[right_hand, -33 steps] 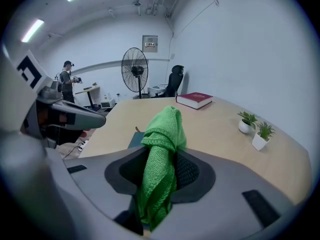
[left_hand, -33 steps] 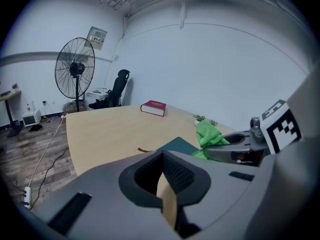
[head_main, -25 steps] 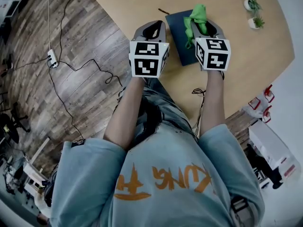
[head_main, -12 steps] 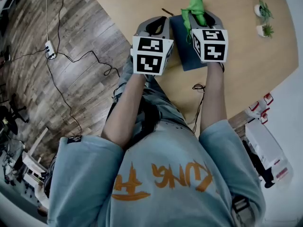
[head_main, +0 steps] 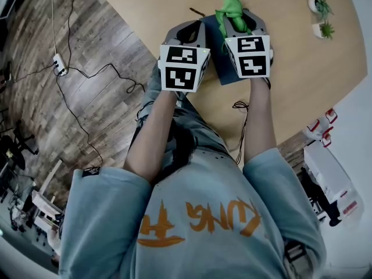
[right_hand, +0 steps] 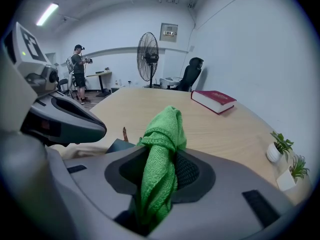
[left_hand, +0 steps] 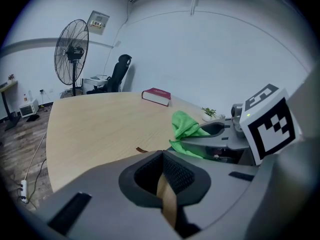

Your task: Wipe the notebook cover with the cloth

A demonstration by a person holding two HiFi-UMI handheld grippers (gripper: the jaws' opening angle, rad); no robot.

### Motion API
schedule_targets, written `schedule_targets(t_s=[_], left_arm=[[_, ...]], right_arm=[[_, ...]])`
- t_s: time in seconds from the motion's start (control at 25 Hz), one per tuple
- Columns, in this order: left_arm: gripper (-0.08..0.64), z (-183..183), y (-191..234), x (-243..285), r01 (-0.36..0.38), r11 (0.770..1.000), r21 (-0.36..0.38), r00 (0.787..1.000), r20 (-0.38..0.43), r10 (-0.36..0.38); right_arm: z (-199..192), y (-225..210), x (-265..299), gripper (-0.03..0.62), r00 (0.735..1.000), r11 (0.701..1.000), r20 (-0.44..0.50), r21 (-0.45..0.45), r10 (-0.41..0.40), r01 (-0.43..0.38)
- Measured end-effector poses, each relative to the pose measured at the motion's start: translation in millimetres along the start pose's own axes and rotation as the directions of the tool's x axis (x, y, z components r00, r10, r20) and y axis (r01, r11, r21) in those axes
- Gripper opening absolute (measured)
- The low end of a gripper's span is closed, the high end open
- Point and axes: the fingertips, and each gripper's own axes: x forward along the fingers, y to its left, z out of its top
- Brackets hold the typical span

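A dark blue notebook (head_main: 215, 46) lies on the wooden table, near its edge and partly under my right gripper. My right gripper (head_main: 239, 17) is shut on a bunched green cloth (head_main: 228, 7), which sticks up out of the jaws (right_hand: 162, 134) above the notebook's far part. One notebook corner (right_hand: 119, 145) shows just left of the jaws in the right gripper view. My left gripper (head_main: 189, 35) hovers beside the notebook's left edge, shut, with nothing held (left_hand: 162, 156). The left gripper view also shows the cloth (left_hand: 185, 126) to the right.
A thin brown stick (head_main: 196, 11) lies just beyond the notebook. A red book (right_hand: 214, 100) sits farther back on the table and two small potted plants (head_main: 320, 16) stand at the right. A fan (right_hand: 148, 54), a chair and a person stand behind. Cables and a power strip (head_main: 58, 63) lie on the floor.
My right gripper has carried the cloth a little forward over the notebook. The left gripper has barely moved beside it.
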Motion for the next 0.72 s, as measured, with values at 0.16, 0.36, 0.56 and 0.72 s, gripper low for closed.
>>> schedule_targets(t_s=[0.16, 0.36, 0.56, 0.72], left_arm=[[0.015, -1.3, -1.4, -3.4, 0.000, 1.000, 0.004, 1.000, 0.001, 0.000], [0.015, -4.6, -3.0, -7.3, -0.001, 1.000, 0.009, 1.000, -0.002, 0.001], [0.015, -6.8, -0.3, -13.5, -0.008, 1.000, 0.009, 1.000, 0.004, 0.008], [0.015, -10.9, -0.9, -18.1, -0.009, 1.000, 0.010, 1.000, 0.002, 0.009]], right_arm=[[-3.8, 2.6, -4.2, 0.123, 1.000, 1.000, -0.007, 0.005, -0.007, 0.007], [-9.1, 2.4, -9.6, 0.123, 1.000, 1.000, -0.014, 0.013, -0.014, 0.014], [-14.6, 3.8, -15.1, 0.123, 1.000, 1.000, -0.018, 0.013, -0.025, 0.025], [-18.3, 6.5, -19.5, 0.123, 0.999, 0.999, -0.031, 0.017, -0.029, 0.029]])
